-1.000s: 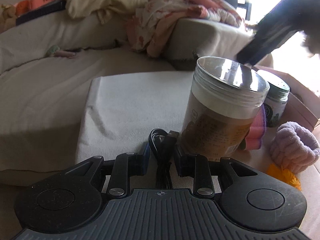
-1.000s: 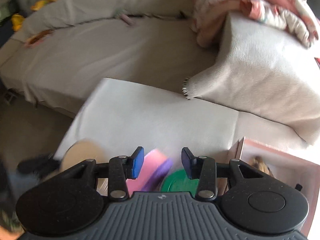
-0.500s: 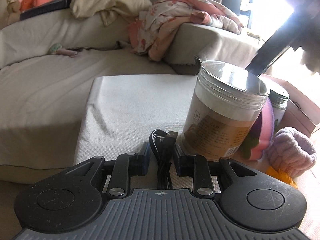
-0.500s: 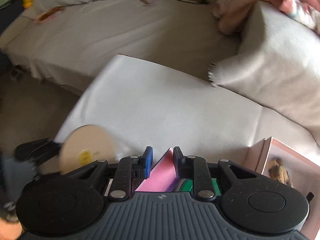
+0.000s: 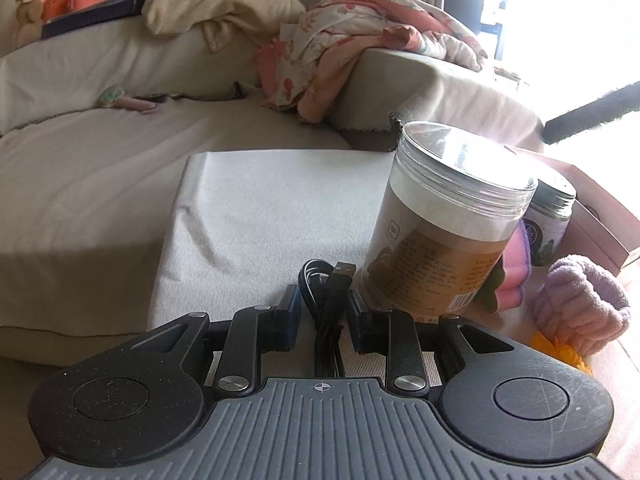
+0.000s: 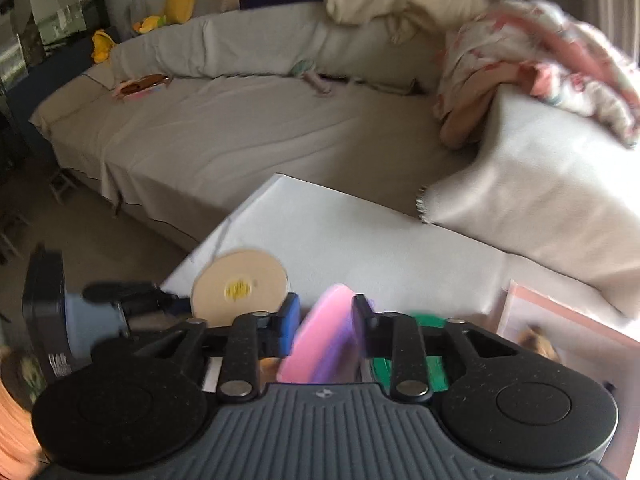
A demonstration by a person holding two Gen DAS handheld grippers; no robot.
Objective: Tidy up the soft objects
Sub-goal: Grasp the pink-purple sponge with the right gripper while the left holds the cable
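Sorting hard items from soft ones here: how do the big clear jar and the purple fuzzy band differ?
The clear jar is rigid, smooth and tall, standing upright with a lid and brown label; the purple fuzzy band is plush, low and ring-shaped. The jar is near the left gripper; the band lies farther right. Both rest on the pale cushion.
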